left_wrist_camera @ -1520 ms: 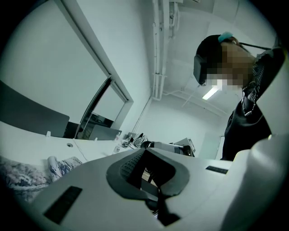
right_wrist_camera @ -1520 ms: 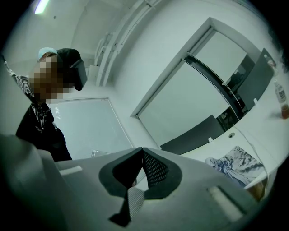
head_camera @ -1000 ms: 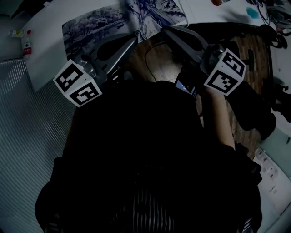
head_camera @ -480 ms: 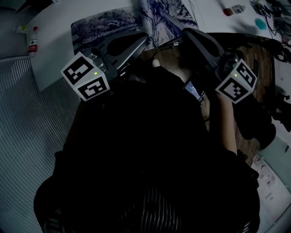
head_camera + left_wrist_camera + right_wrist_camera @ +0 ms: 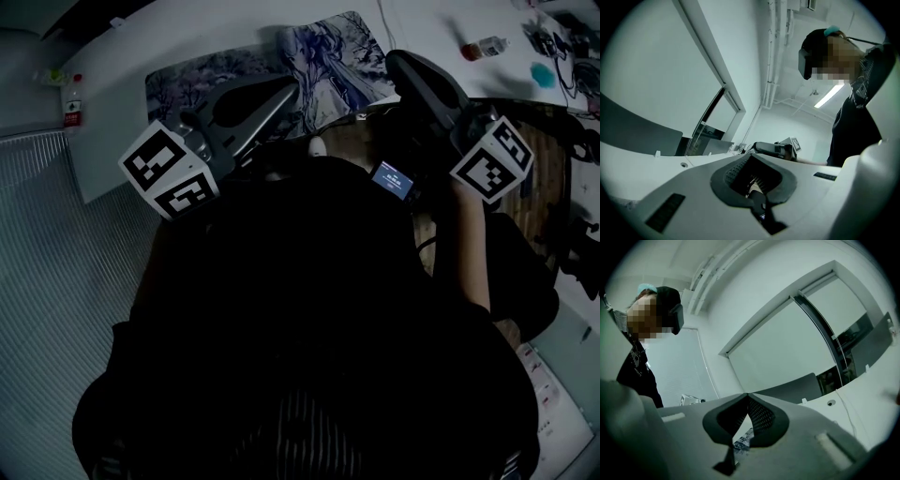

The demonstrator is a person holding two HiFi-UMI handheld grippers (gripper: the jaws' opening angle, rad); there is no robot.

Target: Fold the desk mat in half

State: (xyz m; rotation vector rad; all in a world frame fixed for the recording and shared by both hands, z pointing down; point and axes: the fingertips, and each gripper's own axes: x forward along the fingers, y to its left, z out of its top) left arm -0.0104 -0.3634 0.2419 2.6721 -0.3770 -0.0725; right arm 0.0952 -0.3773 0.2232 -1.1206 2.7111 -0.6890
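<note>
The desk mat (image 5: 234, 70), printed with a blue-grey drawing, lies on the white table (image 5: 122, 103) at the top of the head view. Its right part (image 5: 328, 56) looks curled or lifted. My left gripper (image 5: 286, 86) reaches toward the mat's near edge, with its marker cube (image 5: 169, 169) behind it. My right gripper (image 5: 394, 61) points at the mat's right end. In the left gripper view the left gripper (image 5: 752, 155) is shut with nothing between its tips. The right gripper (image 5: 747, 394) is likewise shut and empty. Both gripper views look up at walls and ceiling.
A small bottle (image 5: 483, 45), a teal object (image 5: 544, 73) and cables (image 5: 562, 28) lie on the table at the right. Another little bottle (image 5: 72, 103) stands at the table's left edge. My dark torso fills the lower frame. Wooden floor (image 5: 534, 141) shows at right.
The head view has shifted, so more of the table and mat show. Both grippers have moved a little toward the table and stay shut.
</note>
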